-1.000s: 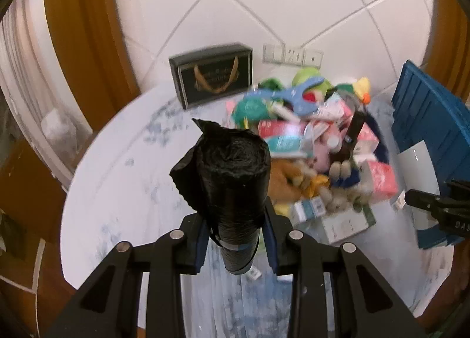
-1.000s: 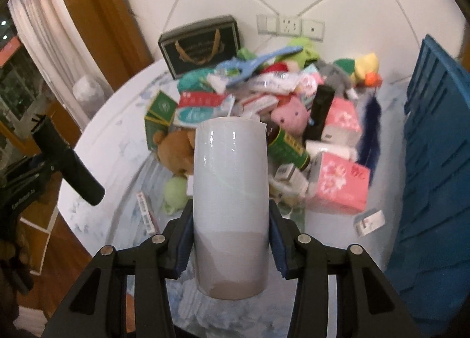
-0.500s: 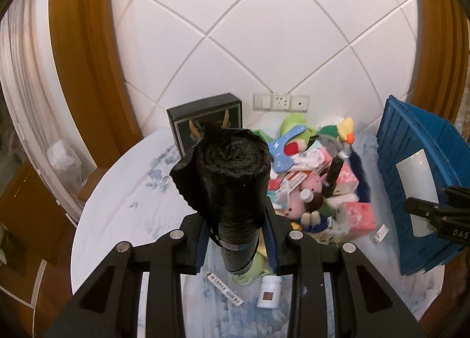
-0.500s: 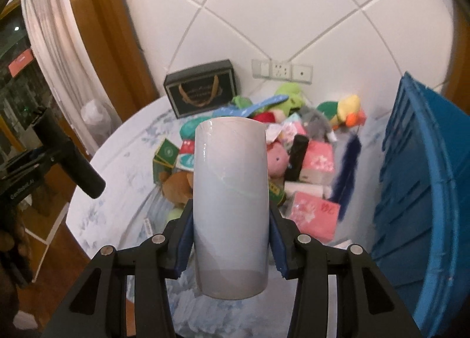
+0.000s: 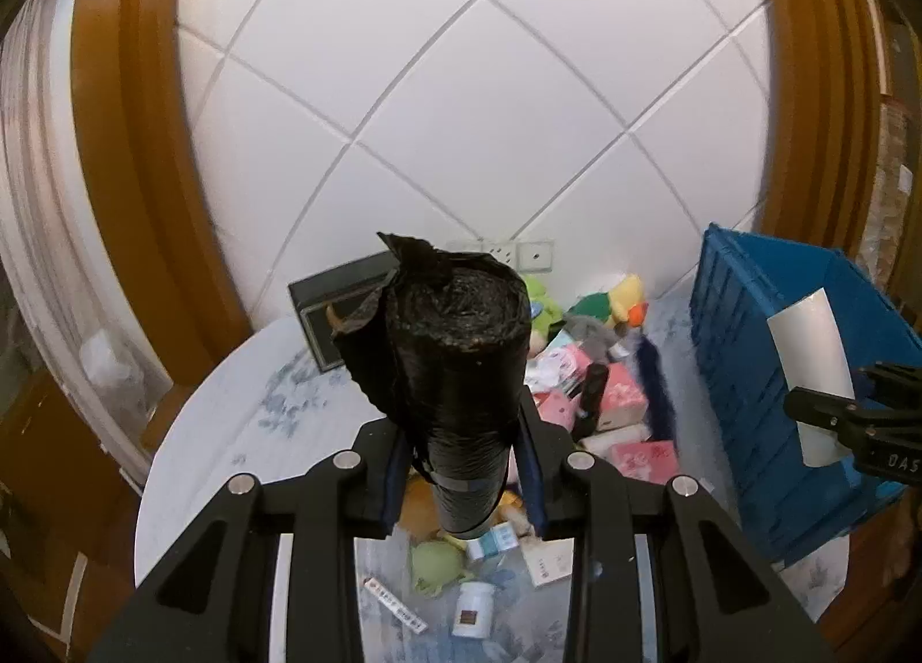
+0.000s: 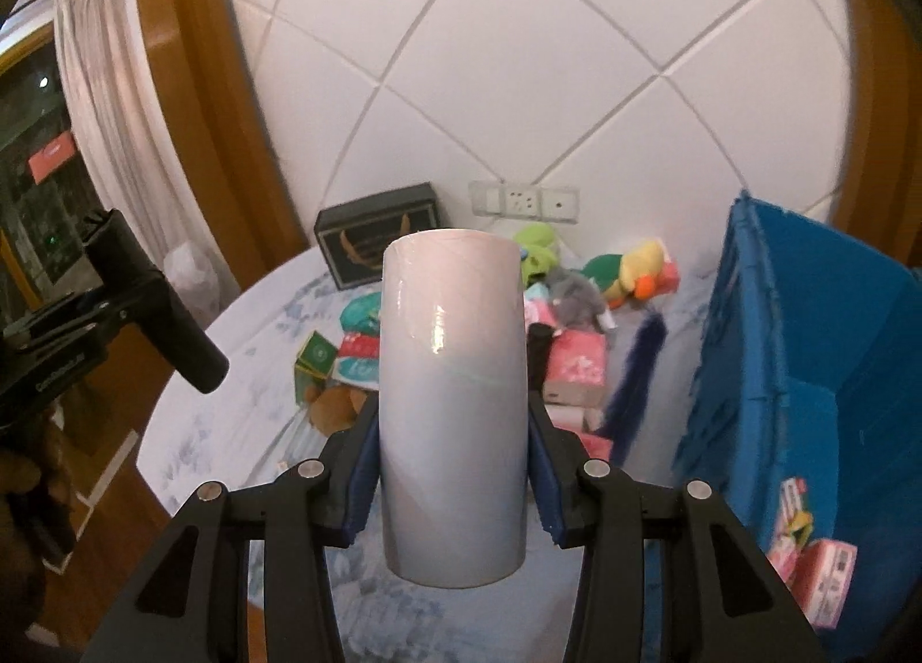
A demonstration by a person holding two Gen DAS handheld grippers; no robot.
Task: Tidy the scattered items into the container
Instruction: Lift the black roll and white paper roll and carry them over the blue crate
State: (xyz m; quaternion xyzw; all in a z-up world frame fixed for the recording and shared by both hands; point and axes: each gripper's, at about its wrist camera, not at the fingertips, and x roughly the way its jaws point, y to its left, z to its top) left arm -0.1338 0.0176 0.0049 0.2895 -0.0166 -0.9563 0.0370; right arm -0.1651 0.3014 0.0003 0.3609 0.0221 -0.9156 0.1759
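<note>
My left gripper [image 5: 464, 467] is shut on a black roll of bin bags [image 5: 455, 369], held upright high above the round table [image 5: 230, 432]. My right gripper [image 6: 452, 461] is shut on a white roll [image 6: 452, 403], also upright; it shows in the left wrist view [image 5: 809, 369] over the blue crate [image 5: 795, 386]. The blue crate [image 6: 807, 351] stands at the table's right and holds pink packets [image 6: 818, 576]. A heap of scattered items [image 5: 593, 386] lies on the table between the grippers and the wall.
A dark gift box [image 6: 377, 242] stands at the back by the tiled wall with sockets [image 6: 524, 199]. A blue feather duster [image 6: 637, 369] lies beside the crate. A white jar [image 5: 473, 608] and a green plush [image 5: 435, 562] lie near the front.
Both grippers have risen and drawn back from the table with their rolls still held; the heap looks smaller and lower. The right gripper has moved toward the blue crate.
</note>
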